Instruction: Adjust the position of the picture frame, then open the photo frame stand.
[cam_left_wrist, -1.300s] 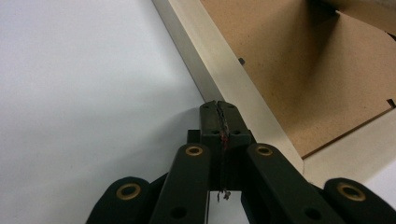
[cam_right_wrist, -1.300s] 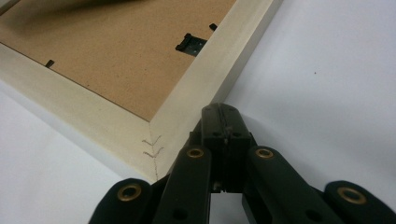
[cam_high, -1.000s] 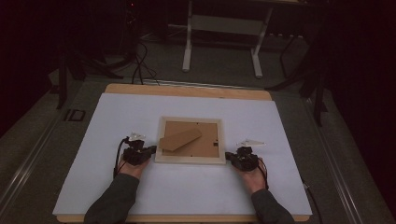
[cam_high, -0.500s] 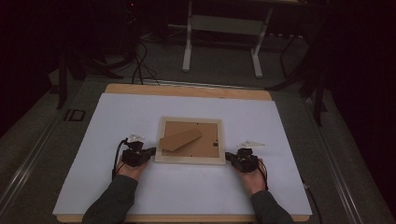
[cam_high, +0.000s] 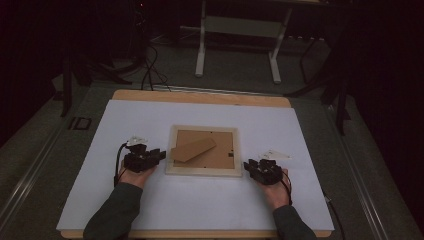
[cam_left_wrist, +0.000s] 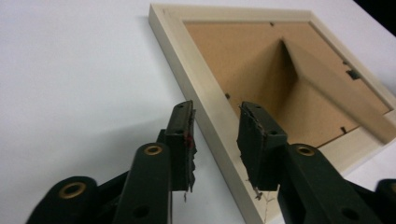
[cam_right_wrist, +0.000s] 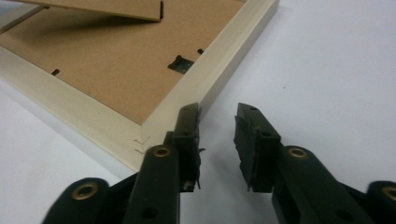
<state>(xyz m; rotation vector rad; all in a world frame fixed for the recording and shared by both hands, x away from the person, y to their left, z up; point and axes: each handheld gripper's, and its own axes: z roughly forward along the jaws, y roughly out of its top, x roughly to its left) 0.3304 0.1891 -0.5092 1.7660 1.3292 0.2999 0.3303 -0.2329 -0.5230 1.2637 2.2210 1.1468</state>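
Picture frame face down, both grippers poised at its near corners

The picture frame (cam_high: 203, 150) lay back-up at the middle of the white table (cam_high: 90, 165), stand flap raised. It looked light and stiff, its glass likely fragile; the wooden rim seemed the safest hold. Left gripper (cam_left_wrist: 215, 135) straddled that rim unclenched; right gripper (cam_right_wrist: 217, 135) gaped just beside the corner. Against a second earlier, nothing had visibly shifted.

Dim, murky high view with black surroundings; both gripper views bright, close foreground soft.
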